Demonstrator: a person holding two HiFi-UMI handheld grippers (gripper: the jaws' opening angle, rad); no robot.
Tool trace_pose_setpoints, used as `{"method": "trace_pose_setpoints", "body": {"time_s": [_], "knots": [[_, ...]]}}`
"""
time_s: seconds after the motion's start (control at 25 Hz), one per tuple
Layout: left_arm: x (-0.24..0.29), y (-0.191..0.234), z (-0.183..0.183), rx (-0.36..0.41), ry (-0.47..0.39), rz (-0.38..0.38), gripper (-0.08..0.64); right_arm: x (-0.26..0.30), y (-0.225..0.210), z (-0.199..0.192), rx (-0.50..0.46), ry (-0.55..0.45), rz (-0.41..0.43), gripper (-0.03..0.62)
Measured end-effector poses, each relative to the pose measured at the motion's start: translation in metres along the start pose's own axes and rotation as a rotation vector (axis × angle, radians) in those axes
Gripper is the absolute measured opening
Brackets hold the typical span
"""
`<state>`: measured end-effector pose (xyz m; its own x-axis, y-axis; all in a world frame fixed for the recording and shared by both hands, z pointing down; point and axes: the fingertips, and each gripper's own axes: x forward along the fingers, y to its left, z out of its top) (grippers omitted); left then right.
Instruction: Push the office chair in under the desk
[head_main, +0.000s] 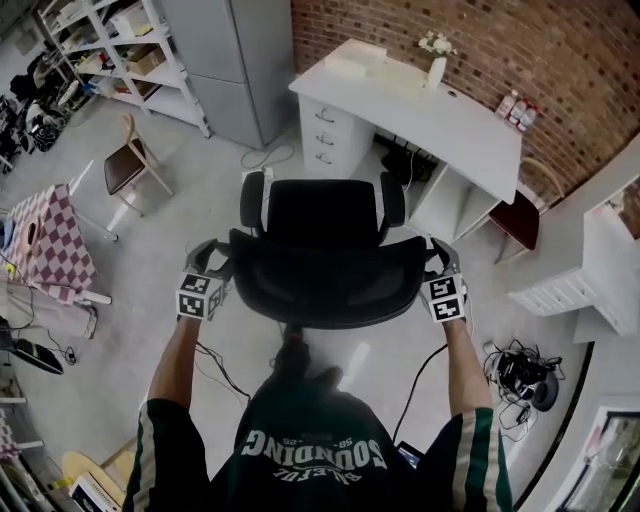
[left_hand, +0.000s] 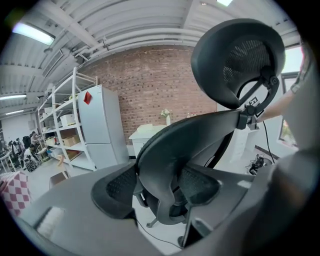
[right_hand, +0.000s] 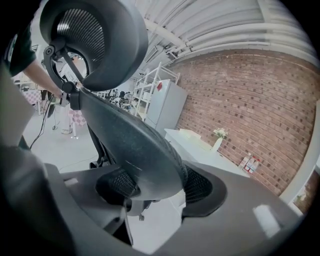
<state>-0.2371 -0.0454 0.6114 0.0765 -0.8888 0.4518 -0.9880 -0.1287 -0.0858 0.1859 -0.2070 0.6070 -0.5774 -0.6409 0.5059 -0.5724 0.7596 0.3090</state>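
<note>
Left gripper view shows the left tongs (left_hand: 157, 186) closed on the left edge of the office chair (left_hand: 200, 135), with the curved back rim pinched between the two mesh pads. The right tongs (right_hand: 156, 186) are closed the same way on the right edge of that back. From the head view, the two tongs clamp opposite ends of the backrest, and the person's forearms reach forward to them. The chair stands on a smooth grey floor (head_main: 200, 190). Its seat and two armrests face a white bench (head_main: 440, 115), and open floor lies between chair and bench, so it is not under the bench yet. The bench stands against a red brick wall (head_main: 480, 40). It carries one vase of flowers (head_main: 436, 62) and a small cluster of bottles (head_main: 514, 108), and three drawers (head_main: 325, 130) sit in its left end. Left of it stand one tall grey cabinet (head_main: 235, 60) and white shelving (head_main: 110, 50). Two other seats are in the room: a wooden chair (head_main: 130, 162) on the open floor and a dark red chair (head_main: 515, 215) beside the bench. One table with a checked cloth (head_main: 50, 245) sits at the far left, and cables (head_main: 520, 375) lie tangled on the floor at the right.
</note>
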Motion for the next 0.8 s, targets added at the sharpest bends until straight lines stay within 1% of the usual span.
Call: {"method": "trace_pose_setpoints", "body": {"time_s": [0.24, 0.36, 0.48, 0.6, 0.8], "knots": [[0.001, 0.004, 0.002, 0.009, 0.006, -0.025, 0.258, -0.009, 0.009, -0.001, 0.02, -0.003, -0.023, 0.256], [0.005, 0.014, 0.003, 0.024, 0.011, -0.048, 0.258, -0.011, 0.016, 0.001, 0.032, -0.014, -0.053, 0.256], [0.013, 0.026, 0.005, 0.051, 0.008, -0.089, 0.258, -0.013, 0.025, 0.005, 0.044, -0.018, -0.087, 0.256], [0.018, 0.045, 0.007, 0.063, -0.016, -0.133, 0.258, -0.011, 0.039, 0.012, 0.056, -0.013, -0.107, 0.258], [0.029, 0.065, 0.009, 0.104, -0.023, -0.226, 0.261, -0.013, 0.06, 0.018, 0.084, 0.011, -0.154, 0.258]]}}
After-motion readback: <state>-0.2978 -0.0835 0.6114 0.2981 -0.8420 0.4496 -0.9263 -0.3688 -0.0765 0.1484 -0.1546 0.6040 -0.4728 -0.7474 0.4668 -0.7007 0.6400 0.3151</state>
